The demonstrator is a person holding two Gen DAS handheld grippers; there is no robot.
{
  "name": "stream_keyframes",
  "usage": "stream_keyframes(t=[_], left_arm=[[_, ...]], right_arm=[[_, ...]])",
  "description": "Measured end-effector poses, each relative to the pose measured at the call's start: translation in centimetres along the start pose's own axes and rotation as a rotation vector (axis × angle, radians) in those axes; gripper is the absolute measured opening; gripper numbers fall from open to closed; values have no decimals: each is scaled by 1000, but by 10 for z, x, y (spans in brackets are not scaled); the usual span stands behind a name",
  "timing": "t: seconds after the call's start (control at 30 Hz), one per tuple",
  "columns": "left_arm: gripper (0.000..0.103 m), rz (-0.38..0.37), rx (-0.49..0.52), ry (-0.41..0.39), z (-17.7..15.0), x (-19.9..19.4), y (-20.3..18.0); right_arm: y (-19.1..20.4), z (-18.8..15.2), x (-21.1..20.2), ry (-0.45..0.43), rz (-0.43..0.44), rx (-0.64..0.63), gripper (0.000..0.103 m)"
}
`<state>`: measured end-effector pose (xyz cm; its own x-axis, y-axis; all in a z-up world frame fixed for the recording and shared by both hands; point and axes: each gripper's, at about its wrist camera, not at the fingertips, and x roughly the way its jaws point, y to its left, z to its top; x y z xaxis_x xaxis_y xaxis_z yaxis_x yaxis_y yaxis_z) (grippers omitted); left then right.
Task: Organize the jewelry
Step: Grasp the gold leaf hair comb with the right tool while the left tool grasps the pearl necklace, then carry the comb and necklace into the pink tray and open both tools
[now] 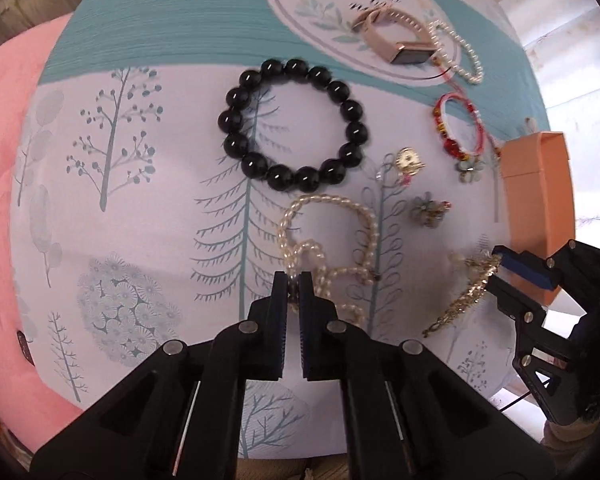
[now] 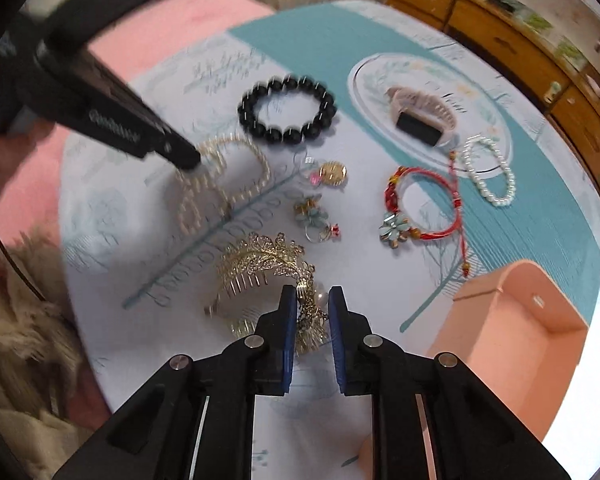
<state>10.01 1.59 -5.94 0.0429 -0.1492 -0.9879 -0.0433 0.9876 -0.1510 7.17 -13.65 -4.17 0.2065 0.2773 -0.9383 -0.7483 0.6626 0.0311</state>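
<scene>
I see left gripper (image 1: 294, 280) fingers nearly together, clamped on pearl necklace (image 1: 328, 236) at lower centre; right gripper (image 2: 312, 300) fingers apart, straddling gold hair comb (image 2: 260, 264)

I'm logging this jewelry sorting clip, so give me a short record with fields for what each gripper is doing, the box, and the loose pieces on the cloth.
left gripper: fingers closed on the long pearl necklace
right gripper: fingers apart, straddling the gold hair comb
box: orange box, open, nothing seen inside, at the cloth's right edge
loose pieces: black bead bracelet, red cord bracelet, small pearl bracelet, pink watch, flower earrings
surface: printed cloth with trees
</scene>
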Motion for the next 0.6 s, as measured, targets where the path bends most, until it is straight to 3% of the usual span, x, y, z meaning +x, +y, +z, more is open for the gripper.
stream_keyframes(t=[0.23,0.37,0.47,0.6], left_arm=[[3,-59,53,-113,-2,-59,-31],[3,-95,105,-189,-2,-98,-48],[3,-127,152,-234,-9,-135,-57],[3,-172,234,-303,-9,-174,-98]], right_arm=[[-13,-12,-58,-162,-17,183,15],[-26,-32,-89,-235,-73,314,15],[-43,-52,-106,-263,-107,431,15],[-68,-84,-118,-271,-166,596,15]])
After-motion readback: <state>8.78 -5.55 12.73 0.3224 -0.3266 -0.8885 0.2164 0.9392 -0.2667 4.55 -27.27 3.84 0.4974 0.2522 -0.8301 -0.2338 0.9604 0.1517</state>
